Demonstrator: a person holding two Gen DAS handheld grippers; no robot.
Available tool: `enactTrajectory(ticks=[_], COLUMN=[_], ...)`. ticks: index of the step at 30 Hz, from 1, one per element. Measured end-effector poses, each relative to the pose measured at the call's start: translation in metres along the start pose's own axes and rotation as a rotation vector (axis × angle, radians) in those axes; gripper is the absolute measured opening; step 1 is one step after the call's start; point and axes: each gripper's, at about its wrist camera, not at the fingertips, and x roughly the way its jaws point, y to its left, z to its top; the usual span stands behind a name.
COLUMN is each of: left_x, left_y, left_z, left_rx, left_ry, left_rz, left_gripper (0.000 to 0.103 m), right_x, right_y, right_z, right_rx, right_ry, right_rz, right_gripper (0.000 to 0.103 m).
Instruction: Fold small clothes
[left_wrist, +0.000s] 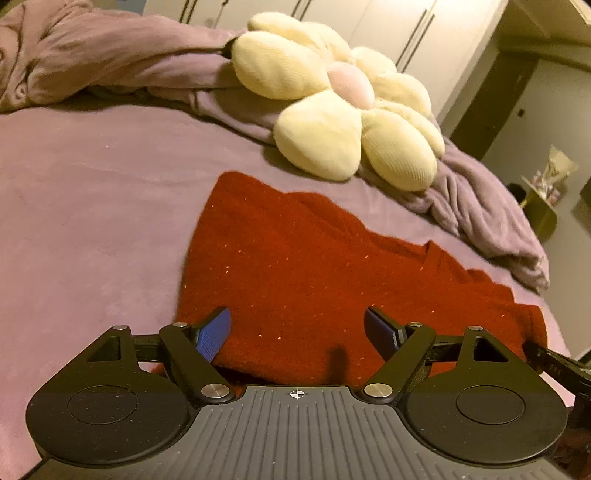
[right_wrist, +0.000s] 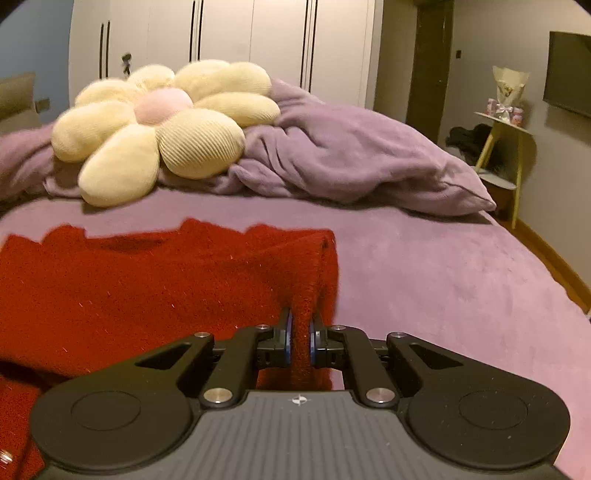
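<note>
Right under my two wrists, on the purple bed (right_wrist: 443, 280), lies the red sweater (left_wrist: 295, 266), spread mostly flat with glints of thread in the knit. My left claw (left_wrist: 297, 330) stands spread wide, its blue pads (left_wrist: 214, 334) apart over the near hem with nothing between them; whether they touch the cloth I cannot tell. My right claw (right_wrist: 300, 338) is pinched narrow on a fold of the sweater's right edge, and a strip of red cloth rises from between its fingers (right_wrist: 286, 338) toward the garment's far right corner.

From the right wrist, the sweater's long axis runs left to right across the bed, its far edge wavy and slightly bunched. From the left wrist the same garment slants from the far left corner down toward the near right, where a ridge of fold stands up.

Beyond it, well apart from the sweater, a cream flower-shaped cushion (right_wrist: 159, 125) with a pink centre rests on a crumpled purple blanket (right_wrist: 343, 155). Farthest off stand white wardrobe doors (right_wrist: 229, 40) and, to the right, a small side table (right_wrist: 506, 147).
</note>
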Motion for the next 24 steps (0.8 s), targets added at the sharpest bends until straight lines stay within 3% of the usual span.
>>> enactTrajectory(ticks=[3, 4, 6, 8, 10, 13, 15, 18, 21, 22, 23, 24], left_x=[0.006, 0.006, -0.001, -0.009, -0.007, 0.016, 0.038, 0.069, 0.078, 0.082, 0.085, 0.083], left_y=[0.003, 0.003, 0.004, 0.004, -0.005, -0.028, -0.036, -0.034, -0.028, -0.024, -0.014, -0.001], left_z=[-0.002, -0.002, 0.000, 0.005, 0.014, 0.029, 0.035, 0.034, 0.023, 0.018, 0.015, 0.015], left_rx=[0.023, 0.042, 0.064, 0.042, 0.021, 0.063, 0.071, 0.081, 0.178, 0.202, 0.170, 0.100], left_ry=[0.028, 0.035, 0.020, -0.025, -0.059, -0.086, -0.108, -0.082, -0.142, -0.140, -0.129, -0.143], left_rz=[0.019, 0.030, 0.048, 0.039, 0.007, -0.006, 0.042, 0.091, 0.141, 0.191, 0.192, 0.141], left_gripper=[0.085, 0.085, 0.085, 0.085, 0.085, 0.089, 0.089, 0.090, 0.094, 0.097, 0.098, 0.098], right_x=[0.011, 0.012, 0.004, -0.008, -0.015, -0.008, 0.005, 0.035, 0.050, 0.053, 0.055, 0.055], right_y=[-0.003, -0.007, -0.011, -0.008, 0.006, 0.059, 0.095, 0.117, 0.086, 0.066, 0.040, 0.020], right_z=[-0.007, -0.005, 0.002, 0.011, 0.021, 0.033, 0.033, 0.025, 0.018, 0.017, 0.016, 0.014], right_rx=[-0.012, 0.003, 0.038, 0.066, 0.080, 0.028, -0.047, -0.113, -0.116, -0.082, -0.030, 0.014], right_ry=[0.051, 0.059, 0.028, -0.043, -0.087, -0.068, -0.062, -0.006, -0.045, -0.053, -0.057, -0.064], right_rz=[-0.014, -0.018, -0.085, -0.106, -0.003, 0.257, 0.339, 0.316, 0.191, 0.160, 0.163, 0.160], right_gripper=[0.010, 0.018, 0.027, 0.025, 0.024, 0.024, 0.024, 0.024, 0.023, 0.007, 0.000, 0.000])
